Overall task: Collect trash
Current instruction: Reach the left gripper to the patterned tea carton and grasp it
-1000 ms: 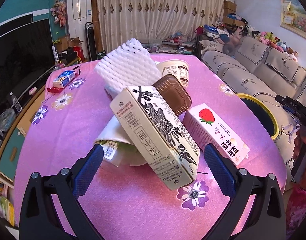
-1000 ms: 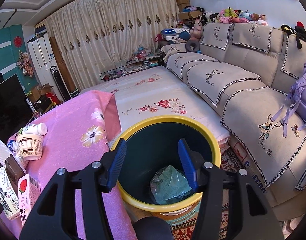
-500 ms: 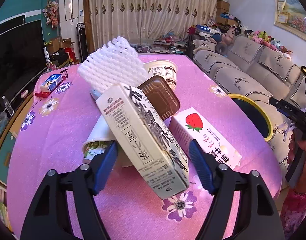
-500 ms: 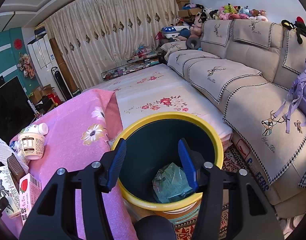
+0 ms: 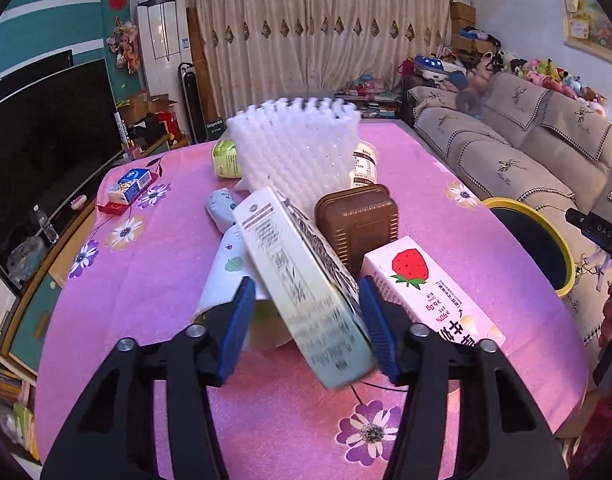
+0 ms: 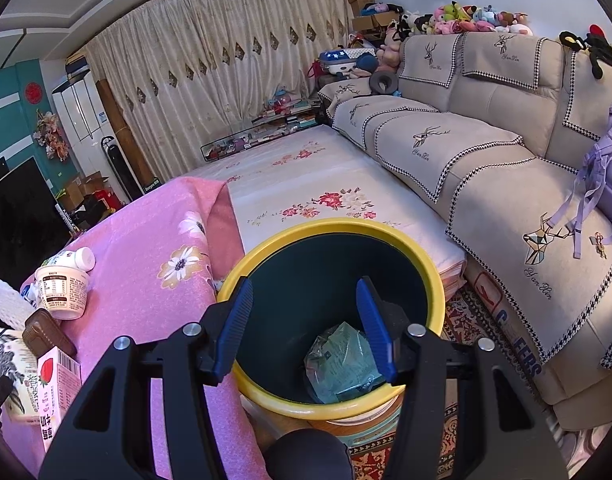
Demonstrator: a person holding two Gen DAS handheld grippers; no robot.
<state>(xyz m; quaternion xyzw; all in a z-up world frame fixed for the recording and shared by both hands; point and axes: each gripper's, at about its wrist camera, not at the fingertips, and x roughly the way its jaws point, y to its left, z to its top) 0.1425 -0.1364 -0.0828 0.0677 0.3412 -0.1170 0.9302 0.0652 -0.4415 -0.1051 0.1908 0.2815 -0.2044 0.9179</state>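
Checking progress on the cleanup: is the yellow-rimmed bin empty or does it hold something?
Not empty. The yellow-rimmed bin holds one crumpled greenish bag at its bottom; the rest looks bare.

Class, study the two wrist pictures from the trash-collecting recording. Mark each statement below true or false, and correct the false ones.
1. The left claw has a tall carton with a black floral print between its fingers. True; its jaws have just been closing around it.
2. The strawberry carton stands upright. False: it lies on its side on the pink tablecloth.
3. The yellow-rimmed bin is empty. False: a crumpled green bag lies in it.
4. The right claw holds nothing. True: it hangs open over the bin.
5. The brown tray lies inside the bin. False: it sits on the table.
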